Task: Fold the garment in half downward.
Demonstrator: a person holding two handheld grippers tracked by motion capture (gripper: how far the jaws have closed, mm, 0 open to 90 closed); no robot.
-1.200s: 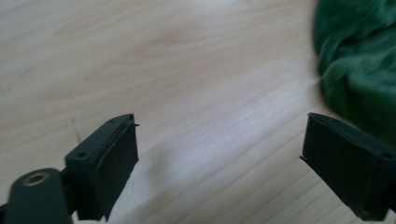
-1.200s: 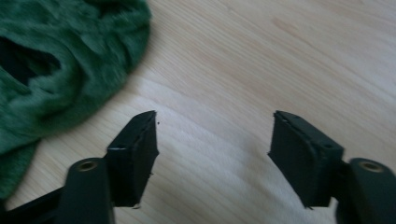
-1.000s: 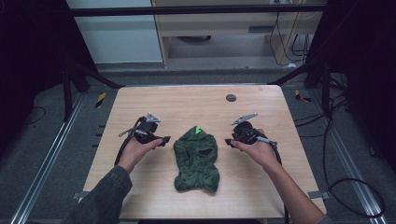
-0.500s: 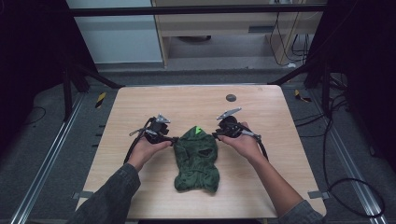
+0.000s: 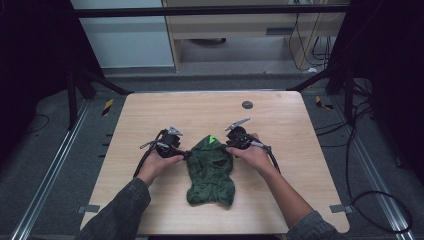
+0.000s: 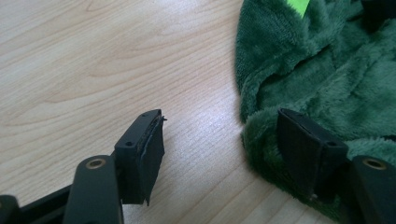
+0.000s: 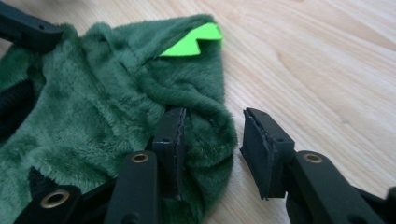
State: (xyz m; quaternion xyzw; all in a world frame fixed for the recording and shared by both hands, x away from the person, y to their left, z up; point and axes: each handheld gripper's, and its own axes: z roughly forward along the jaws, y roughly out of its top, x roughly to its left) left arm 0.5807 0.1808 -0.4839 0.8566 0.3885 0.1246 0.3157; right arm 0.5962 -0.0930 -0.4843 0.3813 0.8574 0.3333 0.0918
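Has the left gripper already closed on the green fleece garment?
No: in the left gripper view the left gripper is open, one of its fingers over bare wood, the other at the edge of the green fleece garment.

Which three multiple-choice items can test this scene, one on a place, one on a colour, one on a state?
1. Where does the garment lie?
A. between the two grippers
B. at the table's far left corner
C. on the floor

2. What colour is the tag on the garment?
A. red
B. bright green
C. white

3. How do the jaws of the right gripper stand?
A. shut on nothing
B. open, with a fold of the garment between them
C. open, far from the garment

Answers:
1 A: in the high view the left gripper is at one side and the right at the other.
2 B: the right gripper view shows a bright green tag.
3 B: a gap shows between the jaws, around the fold.
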